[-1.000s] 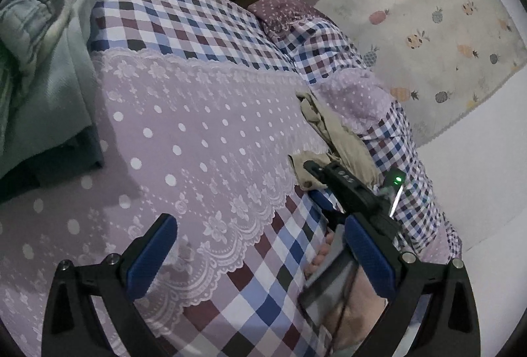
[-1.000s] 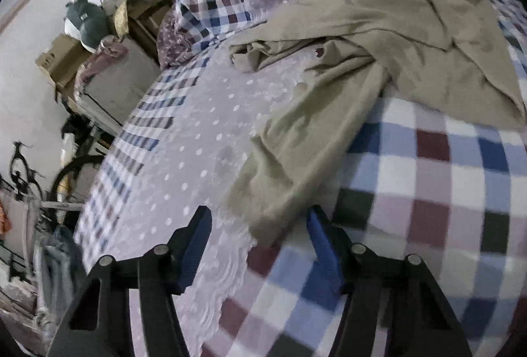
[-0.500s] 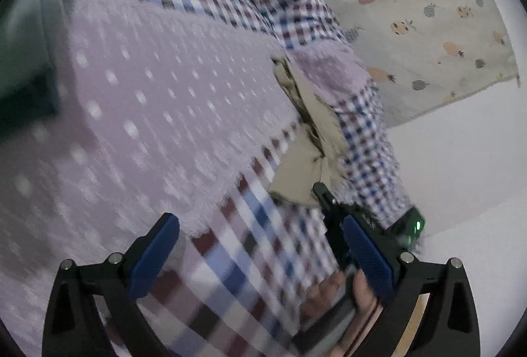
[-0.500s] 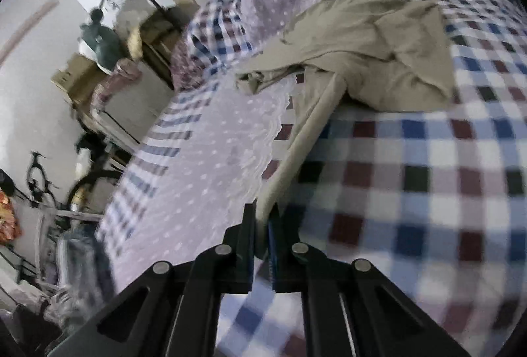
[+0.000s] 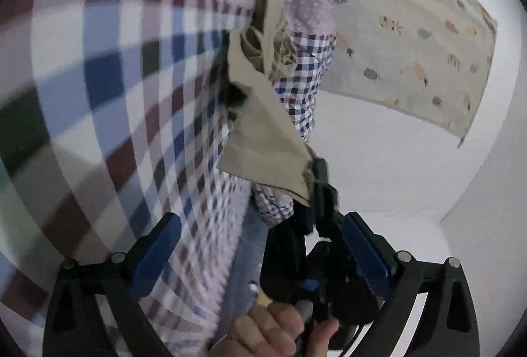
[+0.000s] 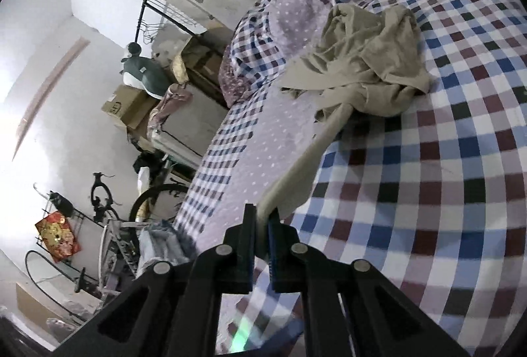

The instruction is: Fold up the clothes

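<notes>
Right gripper [image 6: 262, 222]: jaws pressed nearly together, pinching a corner of the beige garment [image 6: 369, 60]. Cloth drawn taut into a narrow band from the pads up to the crumpled bulk, heaped on the checked bedspread [image 6: 428, 179] near the dotted lilac pillow [image 6: 293, 20]. Same pinch seen from the left wrist view: dark fingertips [image 5: 321, 174] clamped on the garment's lower corner, fabric [image 5: 263, 133] fanned upward from them over the bed's edge, with the holding hand [image 5: 273, 330] low in frame.

Left gripper [image 5: 260, 248]: blue pads [image 5: 158, 254] spread wide, nothing between them, touching no cloth; garment's stretched lower edge just above and between the open fingers.

Edges and room: lace border [image 6: 230, 159] of the lilac dotted panel alongside the taut band; wide bare checked surface to the right of the heap. Bed's side dropping to pale floor [image 5: 378, 165], fruit-print rug [image 5: 411, 37] farther out. Far side of the bed crowded: cardboard boxes [image 6: 126, 106], a dark clothes rack [image 6: 158, 14], a bicycle [image 6: 108, 208] near the bed's corner.
</notes>
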`<action>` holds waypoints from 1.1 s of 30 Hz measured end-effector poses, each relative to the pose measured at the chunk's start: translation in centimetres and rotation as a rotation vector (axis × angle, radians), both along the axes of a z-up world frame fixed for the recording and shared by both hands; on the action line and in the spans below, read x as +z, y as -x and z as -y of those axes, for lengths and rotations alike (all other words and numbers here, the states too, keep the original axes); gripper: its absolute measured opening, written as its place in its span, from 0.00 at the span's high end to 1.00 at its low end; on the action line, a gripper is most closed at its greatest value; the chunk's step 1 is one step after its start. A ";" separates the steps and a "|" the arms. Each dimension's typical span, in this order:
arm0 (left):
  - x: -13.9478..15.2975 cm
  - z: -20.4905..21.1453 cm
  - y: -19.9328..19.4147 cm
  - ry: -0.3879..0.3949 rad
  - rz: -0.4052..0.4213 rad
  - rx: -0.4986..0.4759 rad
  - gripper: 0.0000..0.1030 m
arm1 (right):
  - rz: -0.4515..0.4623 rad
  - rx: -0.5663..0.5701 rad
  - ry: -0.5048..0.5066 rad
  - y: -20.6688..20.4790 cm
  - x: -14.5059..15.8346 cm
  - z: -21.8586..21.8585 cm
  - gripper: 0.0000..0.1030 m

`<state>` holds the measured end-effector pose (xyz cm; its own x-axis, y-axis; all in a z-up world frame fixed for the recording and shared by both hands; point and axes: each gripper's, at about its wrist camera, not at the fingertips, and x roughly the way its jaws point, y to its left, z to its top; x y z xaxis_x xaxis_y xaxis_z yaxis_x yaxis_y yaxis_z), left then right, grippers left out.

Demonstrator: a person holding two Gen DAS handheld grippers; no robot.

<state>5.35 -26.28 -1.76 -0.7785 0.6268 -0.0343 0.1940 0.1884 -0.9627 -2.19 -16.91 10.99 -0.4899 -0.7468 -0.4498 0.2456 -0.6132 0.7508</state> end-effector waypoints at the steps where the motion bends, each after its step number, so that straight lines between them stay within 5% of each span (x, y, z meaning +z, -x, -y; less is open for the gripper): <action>1: -0.1 -0.1 -0.1 -0.022 0.001 0.010 0.03 | 0.005 0.001 0.011 -0.4 0.2 -0.2 0.96; 8: -0.1 -1.4 -0.7 -0.170 -0.037 0.091 0.04 | 0.066 0.017 0.115 -2.9 0.4 -1.6 0.96; 11: -0.5 -2.1 -0.8 -0.216 -0.031 0.119 0.19 | 0.063 0.029 0.118 -4.1 1.0 -1.8 0.96; 15: -0.8 -1.3 -1.8 -0.165 0.012 0.158 0.47 | 0.040 0.028 0.100 -6.1 1.8 -2.3 0.96; 22: 1.3 0.2 -1.4 -0.061 -0.049 0.147 0.94 | 0.031 0.012 0.030 -8.3 1.1 -2.6 0.95; 28: 2.9 2.1 -2.2 0.088 -0.073 0.161 0.99 | 0.027 0.010 -0.024 -8.1 0.4 -2.6 0.88; 30: 3.1 2.7 -2.9 0.137 -0.057 0.182 0.99 | 0.015 -0.009 -0.077 -7.9 0.5 -2.9 0.76; 32: 3.2 3.4 -3.3 0.177 -0.041 0.203 0.99 | -0.005 -0.048 -0.139 -7.5 0.8 -3.5 0.53; 33: 3.2 3.7 -3.4 0.190 -0.037 0.209 0.99 | -0.016 -0.072 -0.170 -7.3 0.9 -4.0 0.51</action>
<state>8.78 -29.99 1.43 -0.8932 0.4372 -0.1050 0.1339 0.0357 -0.9904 5.12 -12.93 11.92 -0.5476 -0.6232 -0.5584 0.2076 -0.7476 0.6308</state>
